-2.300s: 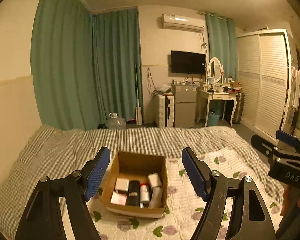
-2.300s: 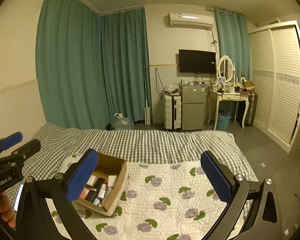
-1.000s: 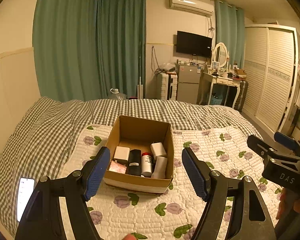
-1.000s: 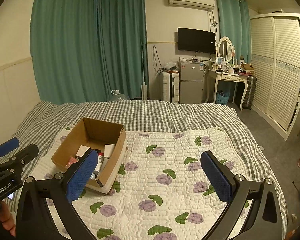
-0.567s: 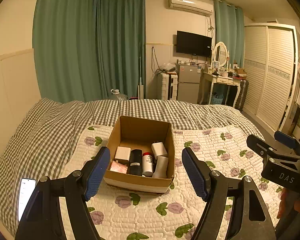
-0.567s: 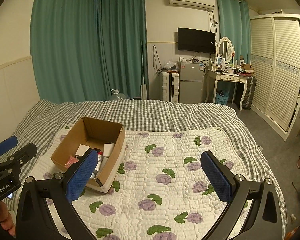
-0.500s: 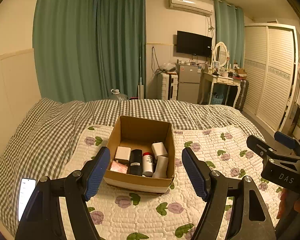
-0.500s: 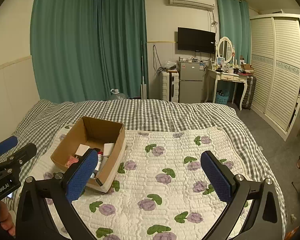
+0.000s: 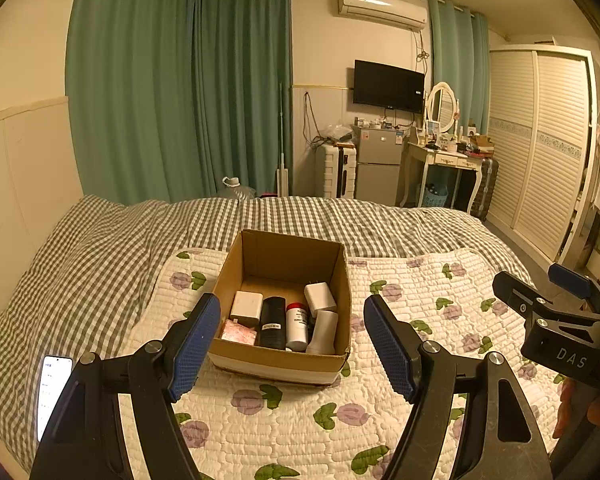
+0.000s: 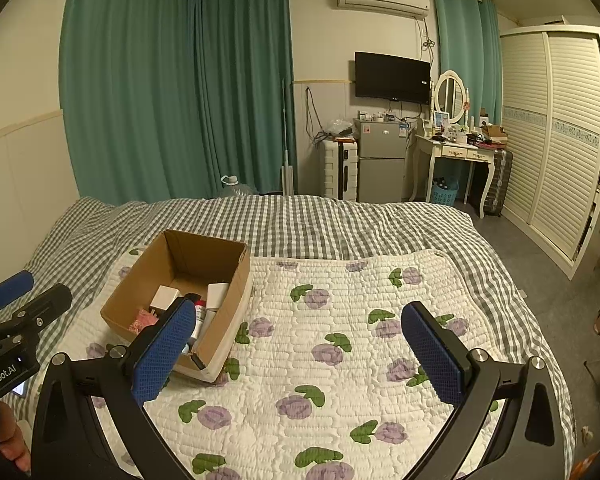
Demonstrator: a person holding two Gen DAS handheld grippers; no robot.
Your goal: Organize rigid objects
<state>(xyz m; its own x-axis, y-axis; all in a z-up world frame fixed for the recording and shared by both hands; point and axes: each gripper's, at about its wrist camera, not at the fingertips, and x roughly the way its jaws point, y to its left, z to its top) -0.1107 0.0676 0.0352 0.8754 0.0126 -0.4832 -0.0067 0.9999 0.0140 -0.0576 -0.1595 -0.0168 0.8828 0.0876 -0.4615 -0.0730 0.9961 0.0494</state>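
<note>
An open cardboard box [image 9: 236,272] sits on a floral quilted mat [image 9: 292,412] on the bed. It holds a white block [image 9: 246,306], a black bottle [image 9: 272,322], a red-capped white bottle [image 9: 297,328], a white tube [image 9: 324,332], a second white block [image 9: 319,297] and a pink packet [image 9: 239,331]. My left gripper [image 9: 292,340] is open and empty, above the mat in front of the box. My right gripper [image 10: 300,344] is open and empty, right of the box [image 10: 140,280], over the mat [image 10: 340,360].
A lit phone [image 9: 54,388] lies on the checked bedcover [image 9: 80,272] at the left. Past the bed stand green curtains [image 9: 180,100], a small fridge [image 10: 382,172], a dressing table [image 10: 456,160] and a white wardrobe [image 10: 560,140].
Both grippers rose and tilted down, so the bed, mat and box fill more of both views. Over the last half second nothing has visibly moved. Both stay open.
</note>
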